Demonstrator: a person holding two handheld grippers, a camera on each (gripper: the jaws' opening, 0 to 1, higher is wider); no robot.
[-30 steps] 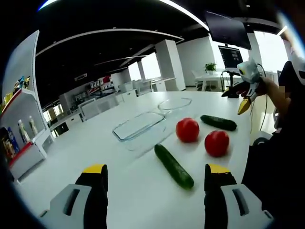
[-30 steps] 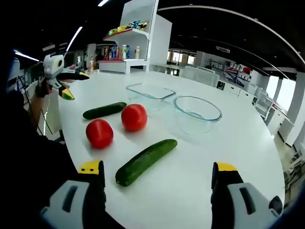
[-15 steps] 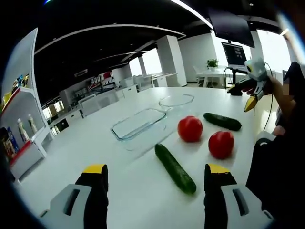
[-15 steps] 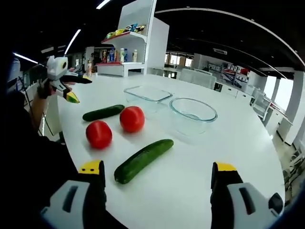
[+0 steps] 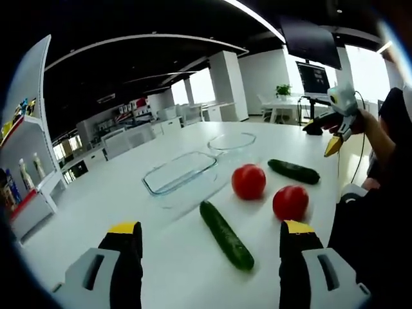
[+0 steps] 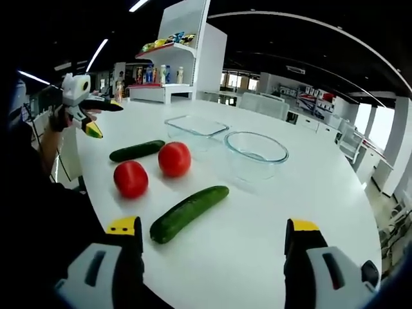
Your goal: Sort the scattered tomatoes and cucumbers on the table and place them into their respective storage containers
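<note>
You kept both grippers apart from vegetables, nothing moved on white table (image 6: pixel 309 193) since earlier; left gripper (image 5: pixel 209 241) and right gripper (image 6: pixel 212 235) jaws wide, empty. Counted: two tomatoes (image 6: pixel 131 178), two cucumbers (image 6: pixel 188 212), rectangular glass dish (image 6: pixel 195 126), round glass bowl (image 6: pixel 255 147)

- In my right gripper view, the table (image 6: pixel 335 193) carries two tomatoes (image 6: pixel 131 178) (image 6: pixel 174 158) at centre-left.
- One cucumber (image 6: pixel 136 150) lies above them, another (image 6: pixel 188 213) below.
- A round bowl (image 6: pixel 255 149) sits right of centre, a rectangular dish (image 6: pixel 195 126) to its upper left.
</note>
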